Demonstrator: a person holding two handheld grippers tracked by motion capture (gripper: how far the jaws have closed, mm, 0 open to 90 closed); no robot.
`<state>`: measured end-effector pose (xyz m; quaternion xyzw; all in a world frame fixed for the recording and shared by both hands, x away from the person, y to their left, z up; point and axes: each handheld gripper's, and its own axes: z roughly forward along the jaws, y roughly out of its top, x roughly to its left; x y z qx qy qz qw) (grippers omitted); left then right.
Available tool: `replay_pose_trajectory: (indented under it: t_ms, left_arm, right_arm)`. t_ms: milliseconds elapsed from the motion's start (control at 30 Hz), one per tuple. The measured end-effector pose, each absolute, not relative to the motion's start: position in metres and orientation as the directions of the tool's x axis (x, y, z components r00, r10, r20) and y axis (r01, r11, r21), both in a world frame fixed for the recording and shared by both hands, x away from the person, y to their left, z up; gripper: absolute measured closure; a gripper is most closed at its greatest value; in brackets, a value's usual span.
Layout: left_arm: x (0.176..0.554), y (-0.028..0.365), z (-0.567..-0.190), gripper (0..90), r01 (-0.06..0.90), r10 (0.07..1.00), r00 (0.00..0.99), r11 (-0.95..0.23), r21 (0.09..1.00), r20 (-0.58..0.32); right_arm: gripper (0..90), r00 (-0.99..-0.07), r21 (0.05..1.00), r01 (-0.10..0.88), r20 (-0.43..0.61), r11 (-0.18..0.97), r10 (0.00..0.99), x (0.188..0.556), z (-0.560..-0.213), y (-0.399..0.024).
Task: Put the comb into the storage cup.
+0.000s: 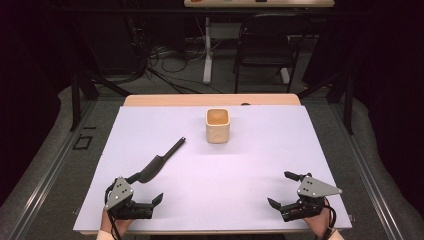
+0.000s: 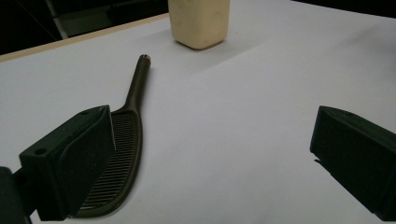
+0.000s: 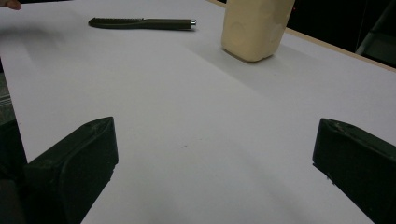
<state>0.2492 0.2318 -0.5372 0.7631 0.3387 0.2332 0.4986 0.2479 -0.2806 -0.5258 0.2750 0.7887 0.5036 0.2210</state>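
Note:
A dark tool [image 1: 160,161] with a ridged blade and a round handle lies on the white board [image 1: 250,165], left of centre, its handle pointing toward a beige square cup [image 1: 218,125]. My left gripper [image 1: 146,188] rests open at the board's near left corner. Its far jaw sits right beside the blade's wide end. In the left gripper view the tool [image 2: 122,144] runs out from behind one jaw, the cup [image 2: 200,21] stands beyond, and nothing lies between the fingers of that gripper [image 2: 212,140]. My right gripper [image 1: 281,189] is open and empty at the near right.
The right gripper view looks across bare board past its gripper [image 3: 215,154] to the tool [image 3: 140,22] and the cup [image 3: 256,25]. A wooden table edge [image 1: 210,100] shows behind the board. A chair [image 1: 265,47] and cables stand farther back on the floor.

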Motion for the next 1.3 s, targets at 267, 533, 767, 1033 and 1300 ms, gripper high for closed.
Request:
replay_pose_trajectory:
  t_ms: [267, 533, 767, 1033, 1300]
  left_arm:
    - [0.255, 0.23, -0.535, 0.1, 0.295, 0.766, 0.642, -0.269, 0.917, 0.018]
    - [0.268, 0.223, -0.532, 0.2, 0.334, 0.767, 0.641, -0.296, 0.895, 0.014]
    - [0.277, 0.22, -0.526, 0.1, 0.378, 0.781, 0.624, -0.298, 0.877, -0.003]
    - [0.291, 0.216, -0.523, 0.0, 0.384, 0.782, 0.623, -0.306, 0.871, 0.0]
    - [0.305, 0.21, -0.522, 0.0, 0.411, 0.792, 0.61, -0.305, 0.859, -0.011]
  right_arm:
    - [0.0, -0.754, 0.912, 0.209, -0.081, 0.354, 0.652, 0.248, -0.527, -0.279]
    - [0.0, -0.753, 0.913, 0.215, -0.071, 0.347, 0.655, 0.248, -0.527, -0.278]
    - [0.0, -0.755, 0.909, 0.216, -0.077, 0.358, 0.651, 0.248, -0.527, -0.278]
    - [0.0, -0.757, 0.908, 0.218, -0.075, 0.358, 0.65, 0.249, -0.528, -0.278]
    - [0.0, -0.758, 0.906, 0.219, -0.076, 0.362, 0.648, 0.249, -0.528, -0.279]
